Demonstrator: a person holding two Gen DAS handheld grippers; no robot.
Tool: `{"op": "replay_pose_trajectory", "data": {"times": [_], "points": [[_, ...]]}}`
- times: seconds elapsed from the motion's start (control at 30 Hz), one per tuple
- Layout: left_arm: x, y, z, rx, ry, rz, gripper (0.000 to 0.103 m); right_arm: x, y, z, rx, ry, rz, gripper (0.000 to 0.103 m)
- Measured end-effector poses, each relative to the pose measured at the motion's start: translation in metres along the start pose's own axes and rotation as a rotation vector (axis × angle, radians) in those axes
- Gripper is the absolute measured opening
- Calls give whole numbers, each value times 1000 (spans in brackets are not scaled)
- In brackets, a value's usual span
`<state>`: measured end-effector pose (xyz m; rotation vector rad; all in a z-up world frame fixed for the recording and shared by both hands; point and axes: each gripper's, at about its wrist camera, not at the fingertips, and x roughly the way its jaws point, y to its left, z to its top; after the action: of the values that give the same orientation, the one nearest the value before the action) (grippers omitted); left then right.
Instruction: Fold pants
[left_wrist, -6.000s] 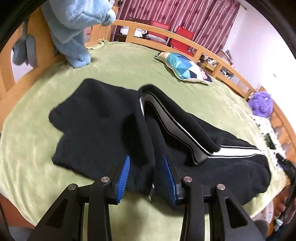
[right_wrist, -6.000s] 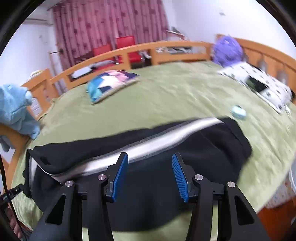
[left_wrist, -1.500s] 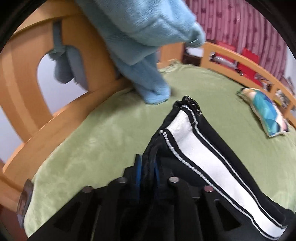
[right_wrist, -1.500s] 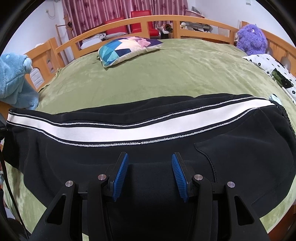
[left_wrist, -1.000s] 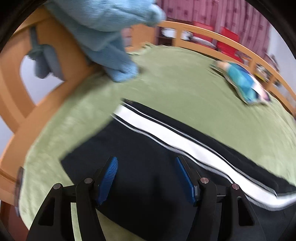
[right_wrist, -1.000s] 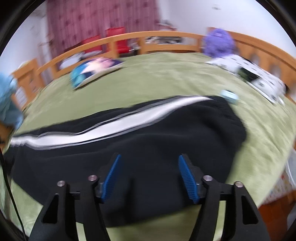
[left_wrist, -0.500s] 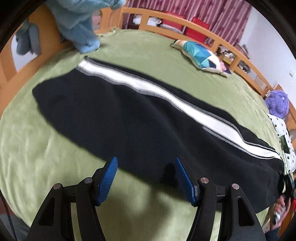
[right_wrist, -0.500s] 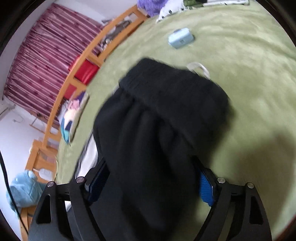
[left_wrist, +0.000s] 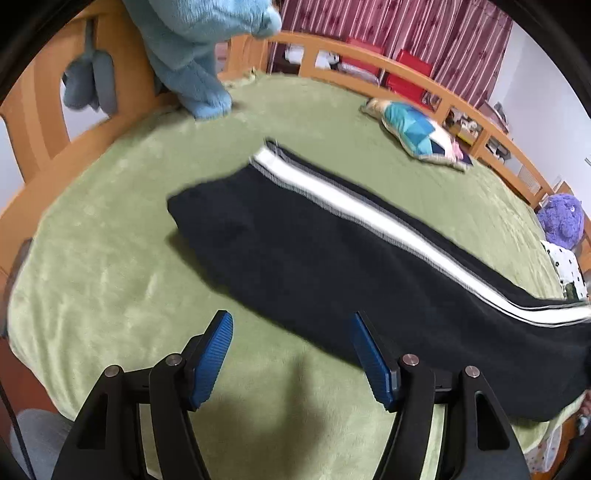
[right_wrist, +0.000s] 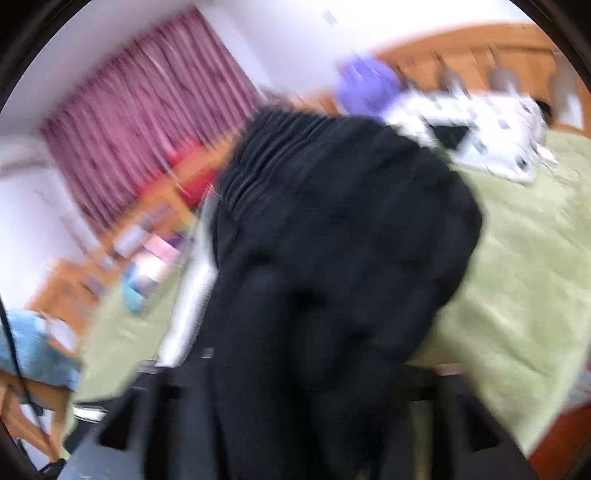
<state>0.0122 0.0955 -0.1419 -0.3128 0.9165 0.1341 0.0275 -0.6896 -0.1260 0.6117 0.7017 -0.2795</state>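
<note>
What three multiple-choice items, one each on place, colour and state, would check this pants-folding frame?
1. Where does the blue plush sit?
A. at the bed's wooden rail, beyond the pants' leg end
B. on top of the pants
C. between the left gripper's fingers

2. What colour is the stripe along the pants?
A. red
B. white
C. yellow

3. How is the left gripper?
A. shut on the pants
B. shut on the blanket
C. open, above the green blanket, holding nothing

Answers:
1. A: the plush leans on the rail past the pants' far end.
2. B: a white band runs the length of the black fabric.
3. C: its blue pads stand wide apart with only blanket and the pants' edge between them.

The right wrist view is blurred, with black fabric bunched right in front of the lens.
</note>
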Motion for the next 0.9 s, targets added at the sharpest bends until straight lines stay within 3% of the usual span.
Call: {"op": "replay_pose_trajectory", "data": {"times": [0.07,0.1,0.27,0.4,0.5,0.6,0.77,0.9], "points": [[8,2,-4,-9,36,-31,65,31,-17,-18,38,149,-72,48],[10,2,-5,-2,40,-34,64,37,-23,-29,45,172,-119,46],[11,15,1,25,34,22,65,2,-29,-72,34,105,-183,48],[11,27,11,30,15,18,64,-43,14,-90,-89,21,-251,49],[12,30,25,56,-18,22,64,-68,47,-97,-199,-52,-214,54],[15,32,37,55,-50,10,64,-63,105,-102,-304,-65,-134,57],[23,25,71,99,-89,15,65,-4,205,-119,-463,-4,14,57],[25,4,103,155,-145,6,65,51,262,-131,-523,90,58,57]]}}
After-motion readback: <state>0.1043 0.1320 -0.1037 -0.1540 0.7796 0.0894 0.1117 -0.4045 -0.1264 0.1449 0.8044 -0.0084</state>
